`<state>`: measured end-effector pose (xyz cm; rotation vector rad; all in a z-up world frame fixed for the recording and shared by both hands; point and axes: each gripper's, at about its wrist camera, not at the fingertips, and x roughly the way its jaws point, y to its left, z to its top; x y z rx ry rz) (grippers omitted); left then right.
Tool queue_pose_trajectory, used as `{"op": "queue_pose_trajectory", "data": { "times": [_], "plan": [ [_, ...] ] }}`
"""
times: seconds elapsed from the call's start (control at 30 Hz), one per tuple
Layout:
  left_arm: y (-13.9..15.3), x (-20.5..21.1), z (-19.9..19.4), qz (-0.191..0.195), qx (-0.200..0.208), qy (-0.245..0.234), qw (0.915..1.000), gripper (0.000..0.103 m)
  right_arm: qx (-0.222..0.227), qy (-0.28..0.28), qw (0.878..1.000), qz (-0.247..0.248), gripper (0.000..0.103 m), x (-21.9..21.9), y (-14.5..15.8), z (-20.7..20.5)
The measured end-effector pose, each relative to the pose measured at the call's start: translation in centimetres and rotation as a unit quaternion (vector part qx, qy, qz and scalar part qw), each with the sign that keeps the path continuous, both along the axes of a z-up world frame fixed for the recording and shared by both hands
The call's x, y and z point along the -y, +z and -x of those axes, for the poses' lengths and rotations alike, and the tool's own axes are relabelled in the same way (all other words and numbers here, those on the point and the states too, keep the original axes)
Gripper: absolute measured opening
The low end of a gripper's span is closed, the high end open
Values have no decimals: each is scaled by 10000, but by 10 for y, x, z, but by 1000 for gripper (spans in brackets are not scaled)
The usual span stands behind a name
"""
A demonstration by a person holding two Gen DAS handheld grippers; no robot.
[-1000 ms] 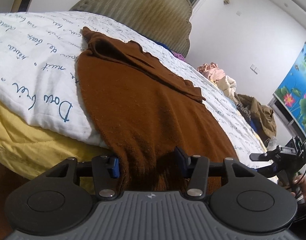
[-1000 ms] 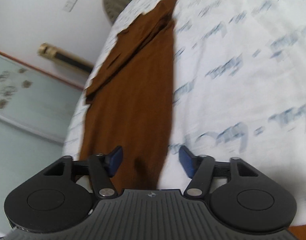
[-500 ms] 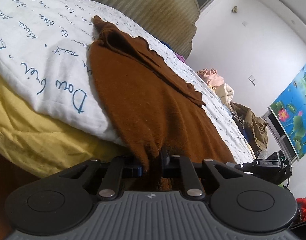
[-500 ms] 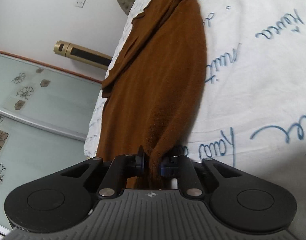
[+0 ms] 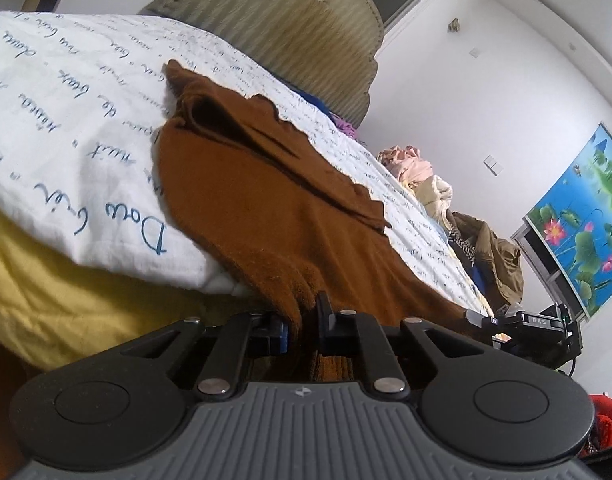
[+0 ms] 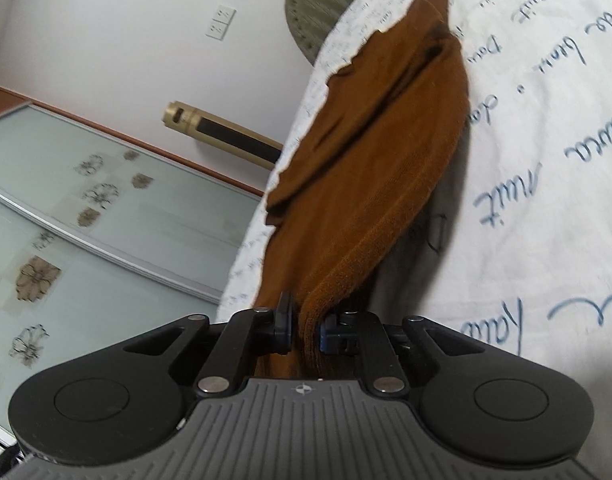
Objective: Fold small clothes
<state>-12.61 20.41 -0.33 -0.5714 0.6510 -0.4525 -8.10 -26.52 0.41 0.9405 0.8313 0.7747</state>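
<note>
White bedding printed with blue script is covering the bed in front of me, and the brown garment is lying lengthwise on it, its near hem hanging at the bed's edge toward my grippers. I am judging this as the start of a fold: both hem corners should be rising together, level and taut, so the cloth is carried toward the far end without twisting. My left gripper is pinching the hem, jaws narrowed on the fabric. My right gripper is clamping a bunched fold of the same hem, probably several layers, though the pads are partly hidden by cloth.
</note>
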Motion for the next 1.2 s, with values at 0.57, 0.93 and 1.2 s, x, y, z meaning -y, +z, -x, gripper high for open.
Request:
{"op": "queue_pose_trajectory", "data": {
  "times": [0.57,0.93,1.2],
  "plan": [
    [5,-9,18,480,-522,99,9974,11,288,41,9994,-164,14,-4,21,2],
    [6,-4,-6,105,-812,279,9963,11,97,-166,9984,-528,14,1,13,-13],
    [-23,-17,-10,401,-948,177,9945,11,-191,-42,9996,186,18,5,1,-4]
  ]
}}
